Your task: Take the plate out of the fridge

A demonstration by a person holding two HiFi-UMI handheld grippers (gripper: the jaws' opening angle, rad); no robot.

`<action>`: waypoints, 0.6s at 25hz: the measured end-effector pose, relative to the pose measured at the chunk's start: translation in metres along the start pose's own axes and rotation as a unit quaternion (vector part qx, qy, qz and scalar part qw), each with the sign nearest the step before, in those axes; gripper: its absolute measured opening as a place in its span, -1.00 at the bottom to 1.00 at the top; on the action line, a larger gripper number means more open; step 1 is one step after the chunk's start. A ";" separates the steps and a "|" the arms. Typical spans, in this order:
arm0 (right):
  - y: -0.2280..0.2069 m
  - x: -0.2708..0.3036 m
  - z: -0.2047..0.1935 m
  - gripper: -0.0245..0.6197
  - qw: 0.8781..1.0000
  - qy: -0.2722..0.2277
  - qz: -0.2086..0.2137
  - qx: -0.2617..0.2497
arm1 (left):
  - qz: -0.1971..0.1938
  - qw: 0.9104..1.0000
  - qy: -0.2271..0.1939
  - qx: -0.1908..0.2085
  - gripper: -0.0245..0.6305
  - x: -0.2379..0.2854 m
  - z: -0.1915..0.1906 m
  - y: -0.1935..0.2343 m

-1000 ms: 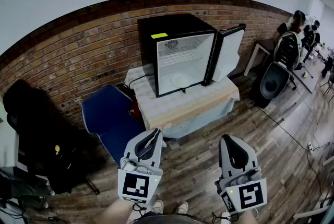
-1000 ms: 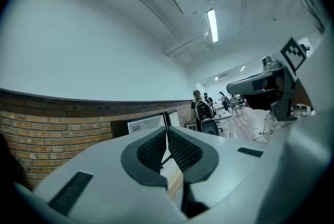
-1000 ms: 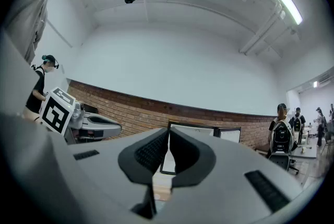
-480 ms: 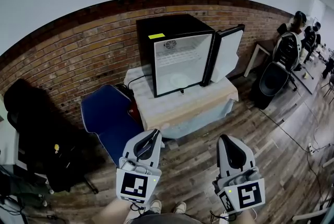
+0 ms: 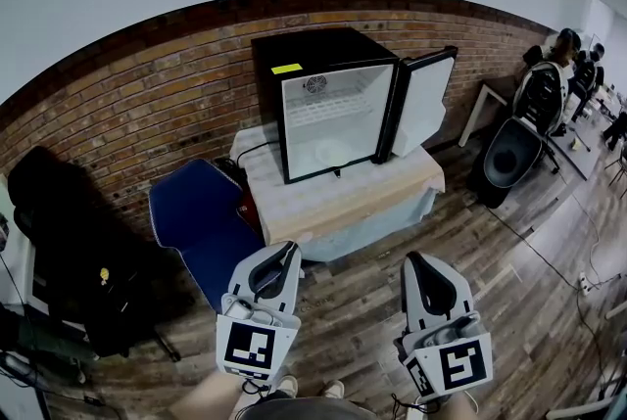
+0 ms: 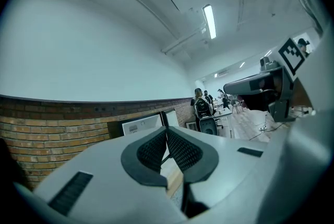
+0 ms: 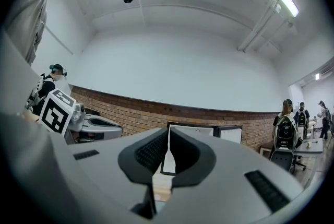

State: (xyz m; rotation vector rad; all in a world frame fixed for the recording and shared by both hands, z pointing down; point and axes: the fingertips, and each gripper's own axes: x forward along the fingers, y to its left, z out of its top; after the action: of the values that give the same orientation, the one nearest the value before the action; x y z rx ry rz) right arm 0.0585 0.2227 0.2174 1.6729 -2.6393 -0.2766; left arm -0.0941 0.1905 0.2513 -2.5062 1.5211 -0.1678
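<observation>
A black mini fridge (image 5: 318, 66) stands on a cloth-covered table (image 5: 343, 198) against the brick wall, with its door (image 5: 423, 102) swung open to the right. A white plate (image 5: 328, 154) lies faintly visible on the fridge floor below a wire shelf. Both grippers are held low and well short of the table, pointing level at the fridge. My left gripper (image 5: 291, 249) (image 6: 167, 130) is shut with nothing in it. My right gripper (image 5: 412, 258) (image 7: 169, 130) is also shut and holds nothing. The fridge (image 7: 203, 134) shows beyond the right jaws.
A blue chair (image 5: 201, 222) stands left of the table, and dark furniture (image 5: 59, 242) fills the far left. A black office chair (image 5: 514, 149) and seated people (image 5: 563, 46) are at the right. Wooden floor lies between me and the table.
The fridge and both grippers have drifted slightly left in the head view. Both sets of jaws stay shut.
</observation>
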 end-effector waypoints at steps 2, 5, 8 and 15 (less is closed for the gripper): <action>-0.006 -0.002 -0.002 -0.82 1.000 0.000 0.004 0.001 | 0.002 1.000 0.004 0.000 -0.85 0.004 0.000 -0.007; -0.016 -0.005 -0.007 -0.82 1.000 0.000 0.009 0.003 | 0.004 1.000 0.006 0.000 -0.85 0.009 0.001 -0.018; -0.025 -0.009 -0.011 -0.82 1.000 -0.003 0.013 0.007 | 0.007 1.000 0.005 0.007 -0.85 0.012 0.002 -0.028; -0.038 -0.018 -0.016 -0.82 1.000 -0.005 0.024 0.004 | 0.026 0.999 0.002 0.018 -0.85 0.017 0.008 -0.039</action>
State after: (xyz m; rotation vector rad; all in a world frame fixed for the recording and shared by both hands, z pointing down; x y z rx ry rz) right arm 0.1020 0.2204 0.2295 1.6115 -2.6881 -0.2744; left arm -0.0511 0.1939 0.2523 -2.4366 1.5688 -0.1902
